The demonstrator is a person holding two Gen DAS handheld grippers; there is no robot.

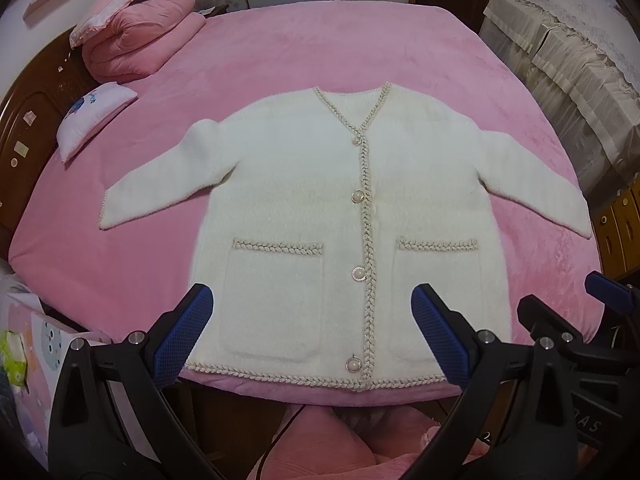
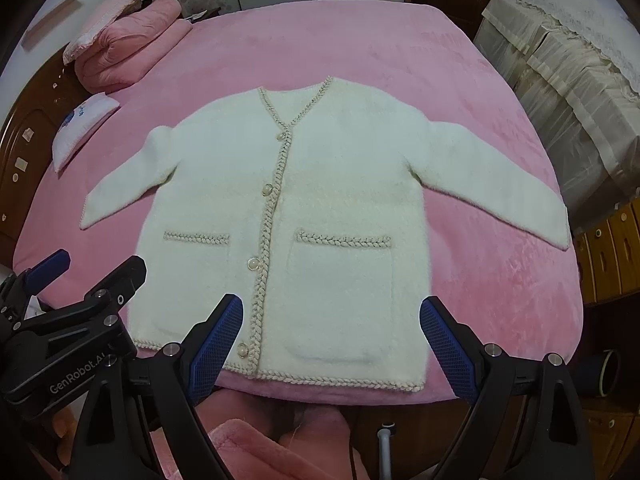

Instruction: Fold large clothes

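A white fluffy cardigan [image 1: 304, 208] with braided beige trim, round buttons and two front pockets lies flat, front up, on the pink bed [image 1: 320, 56], both sleeves spread out. It also shows in the right wrist view [image 2: 340, 200]. My left gripper [image 1: 312, 332] is open and empty, held above the hem near the bed's front edge. My right gripper [image 2: 332, 340] is open and empty, above the hem's right half. Each gripper shows at the edge of the other's view.
A folded pink quilt with a pillow [image 1: 136, 36] and a small white pillow [image 1: 92, 116] lie at the bed's far left. A wooden headboard [image 1: 24, 120] is at the left. Cloth-covered furniture [image 1: 568, 64] and drawers [image 1: 620, 232] stand at the right.
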